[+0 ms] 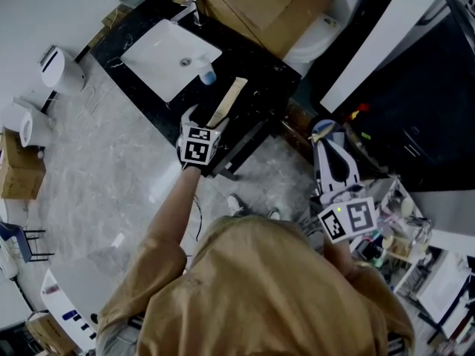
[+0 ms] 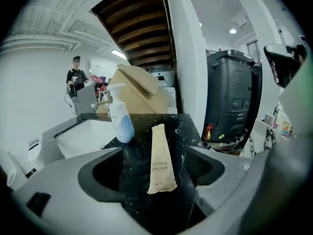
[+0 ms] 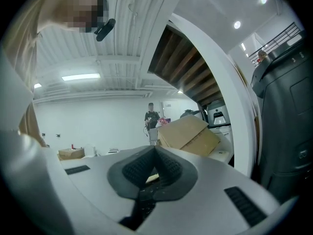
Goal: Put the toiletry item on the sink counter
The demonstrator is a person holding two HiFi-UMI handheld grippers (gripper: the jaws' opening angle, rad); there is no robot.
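Note:
A tan paper toothbrush packet (image 1: 227,102) (image 2: 160,158) lies flat on the black speckled sink counter (image 1: 256,80) (image 2: 142,126), to the right of the white basin (image 1: 159,61). My left gripper (image 1: 202,119) (image 2: 157,179) hangs just over the counter's near edge, open. The packet's near end lies between the wide jaws, and neither pad touches it. My right gripper (image 1: 325,133) (image 3: 154,153) is held off to the right, away from the counter, shut with nothing between its ribbed pads.
A white and blue pump bottle (image 1: 207,73) (image 2: 121,121) stands beside the basin, left of the packet. A big cardboard box (image 1: 260,6) (image 2: 137,92) sits at the counter's back. Beyond it is a toilet (image 1: 326,28). A black bin (image 2: 232,97) stands right, and a cluttered cart (image 1: 401,221).

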